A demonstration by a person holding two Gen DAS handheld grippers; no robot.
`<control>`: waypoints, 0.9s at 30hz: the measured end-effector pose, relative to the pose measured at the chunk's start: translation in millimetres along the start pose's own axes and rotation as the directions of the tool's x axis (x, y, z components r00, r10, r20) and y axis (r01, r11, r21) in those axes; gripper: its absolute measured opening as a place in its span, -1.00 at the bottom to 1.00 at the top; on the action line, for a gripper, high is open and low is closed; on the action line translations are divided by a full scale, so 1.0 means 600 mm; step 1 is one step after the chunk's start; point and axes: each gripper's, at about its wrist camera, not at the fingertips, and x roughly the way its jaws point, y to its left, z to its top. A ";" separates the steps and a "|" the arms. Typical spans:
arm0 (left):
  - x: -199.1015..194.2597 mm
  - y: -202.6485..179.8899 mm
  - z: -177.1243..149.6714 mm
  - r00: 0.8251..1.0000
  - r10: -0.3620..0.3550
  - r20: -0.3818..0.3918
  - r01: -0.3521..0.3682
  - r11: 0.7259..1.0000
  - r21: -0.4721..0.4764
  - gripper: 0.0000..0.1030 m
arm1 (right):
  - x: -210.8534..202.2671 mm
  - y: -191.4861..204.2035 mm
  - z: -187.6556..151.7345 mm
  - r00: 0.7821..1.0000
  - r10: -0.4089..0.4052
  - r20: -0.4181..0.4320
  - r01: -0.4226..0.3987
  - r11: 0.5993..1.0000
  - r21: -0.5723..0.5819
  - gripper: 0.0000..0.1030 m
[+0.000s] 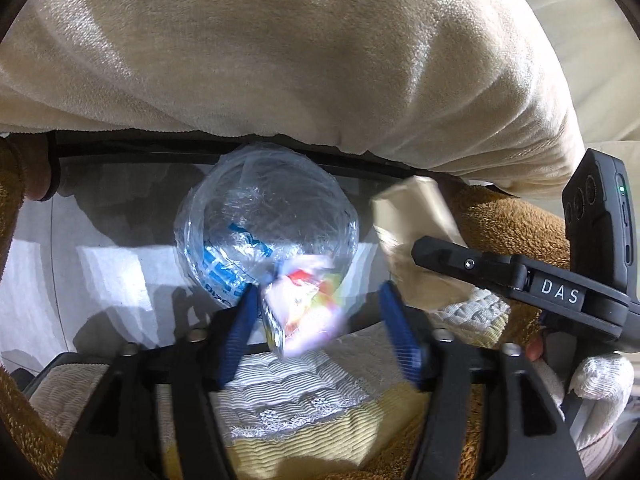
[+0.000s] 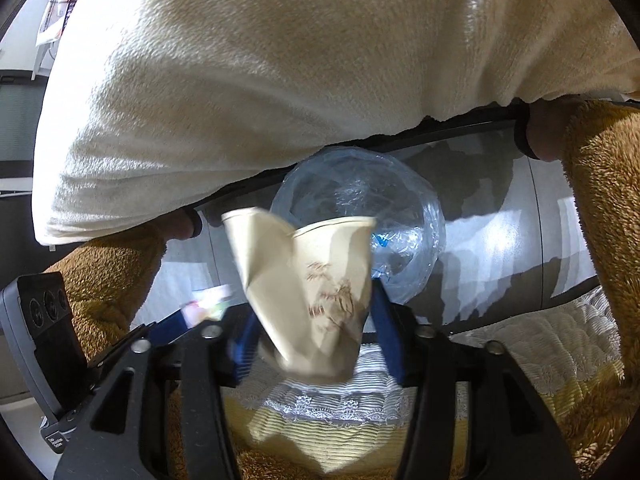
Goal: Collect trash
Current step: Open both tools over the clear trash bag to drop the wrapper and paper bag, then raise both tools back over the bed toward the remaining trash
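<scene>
A bin lined with a clear plastic bag (image 1: 266, 216) stands on the floor below both grippers; it also shows in the right wrist view (image 2: 360, 200). My left gripper (image 1: 316, 300) has its jaws wide apart; a blurred colourful snack wrapper (image 1: 304, 308) sits between them, touching only the left blue pad, above the bin. My right gripper (image 2: 312, 320) is spread around a crushed beige paper cup (image 2: 316, 288); the cup looks blurred and loose between the pads. The cup (image 1: 416, 220) and right gripper also show at the right of the left wrist view.
A cream blanket (image 1: 280, 48) hangs over a dark rail above the bin. Brown fleece sleeves (image 2: 600, 208) and a white-and-yellow lace-trimmed cloth (image 1: 300, 408) lie below the grippers. The grey floor (image 1: 100, 272) surrounds the bin.
</scene>
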 end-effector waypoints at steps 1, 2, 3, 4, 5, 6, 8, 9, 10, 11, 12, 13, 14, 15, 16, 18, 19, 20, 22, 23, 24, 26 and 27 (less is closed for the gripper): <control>0.001 0.001 0.000 1.000 -0.001 -0.003 0.001 1.000 -0.002 0.28 | 0.000 -0.002 0.001 1.000 0.001 0.001 -0.001 1.000 0.003 0.09; 0.002 0.001 0.000 1.000 0.000 -0.006 0.000 1.000 -0.005 0.28 | -0.001 -0.003 0.001 1.000 0.002 0.001 -0.002 1.000 0.005 0.09; 0.002 0.003 -0.001 1.000 0.001 -0.007 -0.001 1.000 -0.009 0.28 | -0.001 -0.003 0.002 1.000 0.001 0.002 -0.001 1.000 0.005 0.09; 0.002 0.004 0.000 1.000 0.000 -0.006 0.000 1.000 -0.013 0.28 | -0.002 -0.003 0.001 1.000 0.001 0.003 -0.001 1.000 0.004 0.09; 0.000 0.005 0.000 1.000 -0.002 -0.004 0.002 1.000 -0.016 0.28 | -0.003 -0.003 0.001 1.000 0.002 0.003 -0.002 1.000 0.003 0.09; 0.000 0.005 0.000 1.000 -0.002 0.000 0.002 1.000 -0.017 0.28 | -0.003 -0.003 0.001 1.000 0.003 0.004 -0.003 1.000 0.001 0.09; -0.002 0.005 0.001 1.000 -0.001 0.006 0.001 1.000 -0.017 0.28 | -0.005 -0.003 0.002 1.000 0.004 0.006 -0.004 1.000 0.000 0.09; -0.002 0.004 0.001 1.000 0.000 0.009 0.001 1.000 -0.016 0.28 | -0.005 -0.003 0.002 1.000 0.006 0.007 -0.006 1.000 -0.001 0.09; -0.002 0.004 0.001 1.000 0.002 0.011 -0.002 1.000 -0.016 0.28 | -0.006 -0.002 0.001 1.000 0.008 0.009 -0.008 1.000 -0.003 0.09; -0.001 0.004 0.001 1.000 0.002 0.013 -0.002 1.000 -0.015 0.28 | -0.008 -0.001 0.001 1.000 0.009 0.012 -0.009 1.000 -0.007 0.09; -0.002 0.004 0.002 1.000 0.002 0.017 -0.002 1.000 -0.013 0.28 | -0.010 0.002 0.000 1.000 0.008 0.014 -0.008 1.000 -0.009 0.09; -0.001 0.003 0.003 1.000 0.003 0.021 -0.003 1.000 -0.010 0.28 | -0.011 0.003 0.000 1.000 0.009 0.016 -0.009 1.000 -0.010 0.09; -0.002 0.002 0.004 1.000 0.004 0.026 -0.004 1.000 -0.008 0.28 | -0.012 0.004 0.000 1.000 0.010 0.019 -0.010 1.000 -0.012 0.09; -0.004 0.001 0.004 1.000 0.003 0.031 -0.003 1.000 -0.006 0.28 | -0.013 0.004 0.000 1.000 0.012 0.022 -0.012 1.000 -0.013 0.09; -0.007 0.001 0.005 0.999 0.001 0.038 -0.001 1.000 -0.003 0.28 | -0.014 0.005 0.000 1.000 0.014 0.027 -0.013 1.000 -0.015 0.09; -0.011 -0.001 0.006 0.999 -0.001 0.052 0.001 1.000 0.006 0.28 | -0.019 0.006 -0.002 0.999 0.019 0.036 -0.019 1.000 -0.019 0.09; -0.011 0.000 0.005 0.998 -0.004 0.059 0.003 1.000 0.010 0.28 | -0.021 0.007 -0.004 0.999 0.021 0.041 -0.020 1.000 -0.023 0.09; -0.014 0.000 0.004 0.998 -0.007 0.067 0.006 1.000 0.015 0.28 | -0.023 0.008 -0.005 0.999 0.021 0.047 -0.019 0.999 -0.029 0.09; -0.022 -0.003 0.004 0.996 -0.015 0.085 0.013 1.000 0.026 0.28 | -0.029 0.010 -0.007 0.998 0.026 0.062 -0.024 0.999 -0.040 0.09; -0.027 -0.005 0.003 0.995 -0.022 0.097 0.018 0.999 0.035 0.28 | -0.032 0.010 -0.008 0.997 0.029 0.069 -0.026 0.999 -0.045 0.09; -0.031 -0.007 0.003 0.994 -0.027 0.110 0.023 0.999 0.044 0.28 | -0.036 0.010 -0.010 0.996 0.034 0.079 -0.030 0.998 -0.049 0.09; -0.043 -0.012 0.001 0.989 -0.037 0.143 0.028 0.997 0.067 0.28 | -0.043 0.011 -0.013 0.994 0.048 0.098 -0.042 0.997 -0.062 0.09; -0.049 -0.013 0.000 0.986 -0.041 0.159 0.029 0.996 0.080 0.28 | -0.047 0.012 -0.015 0.993 0.053 0.107 -0.046 0.996 -0.070 0.09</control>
